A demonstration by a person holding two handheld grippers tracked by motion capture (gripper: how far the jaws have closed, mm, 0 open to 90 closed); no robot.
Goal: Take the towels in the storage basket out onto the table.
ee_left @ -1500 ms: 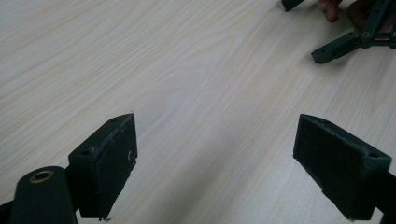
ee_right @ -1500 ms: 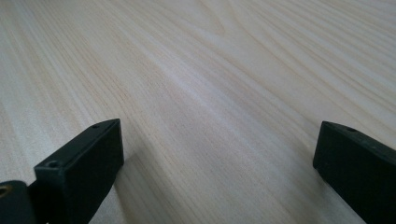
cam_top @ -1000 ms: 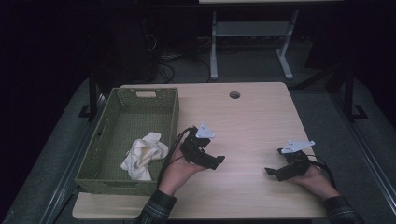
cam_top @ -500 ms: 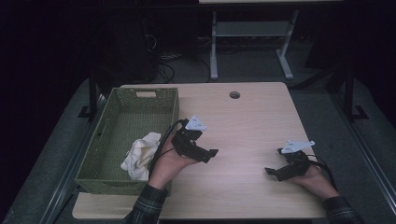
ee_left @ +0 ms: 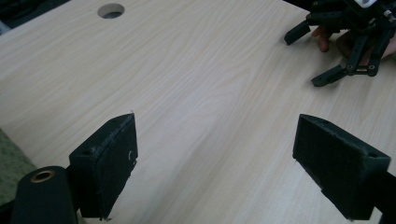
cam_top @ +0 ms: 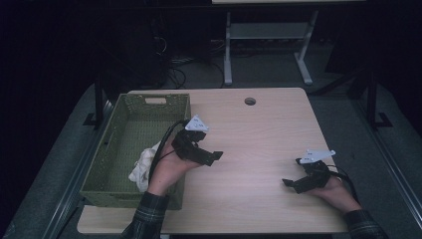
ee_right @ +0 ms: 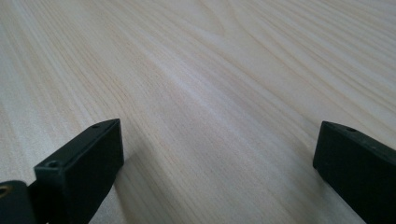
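Note:
My left gripper (cam_top: 211, 155) is held just right of the green woven basket (cam_top: 124, 149), above the table, open with nothing between its jaws (ee_left: 215, 172). A white crumpled cloth (cam_top: 144, 163) lies in the near part of the basket, partly hidden by my left hand. My right gripper (cam_top: 293, 180) rests low on the light wooden table (cam_top: 259, 134) near the front right, open and empty (ee_right: 215, 172). The left gripper view also catches the right gripper (ee_left: 327, 51) far off at top right.
A round cable hole (cam_top: 250, 101) sits near the table's far edge. The basket takes up the table's left side. Behind the table stand a metal-framed desk (cam_top: 268, 45) and cables on a dark floor.
My left gripper has moved left and away from me, toward the basket's right wall, and risen a little. The right gripper has stayed put.

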